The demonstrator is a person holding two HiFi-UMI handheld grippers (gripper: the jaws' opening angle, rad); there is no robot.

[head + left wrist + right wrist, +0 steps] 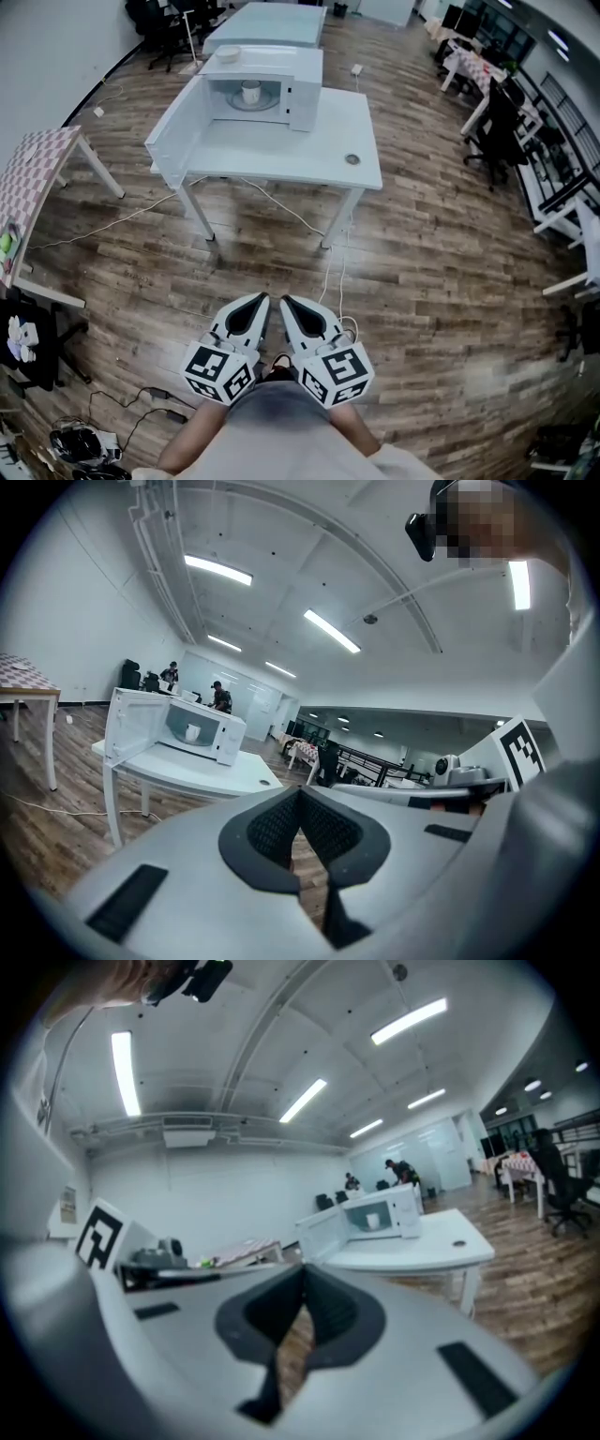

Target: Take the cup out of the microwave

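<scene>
A white microwave [265, 82] stands on a white table [281, 150] far ahead, its door [176, 141] swung wide open to the left. Inside it on the turntable stands a small white cup [250, 92]. The cup also shows in the left gripper view [192, 731] and the right gripper view [373, 1222]. My left gripper [260, 300] and right gripper [288, 302] are held side by side close to my body, well short of the table. Both are shut with nothing between the jaws, the left gripper's [300, 795] tips touching, and the right gripper's [302, 1275] too.
A pale bowl [228, 54] sits on top of the microwave, and a small round thing [352, 159] lies on the table's right part. Cables [281, 211] trail over the wooden floor under the table. A checkered table [33, 178] stands left, office chairs [497, 131] right.
</scene>
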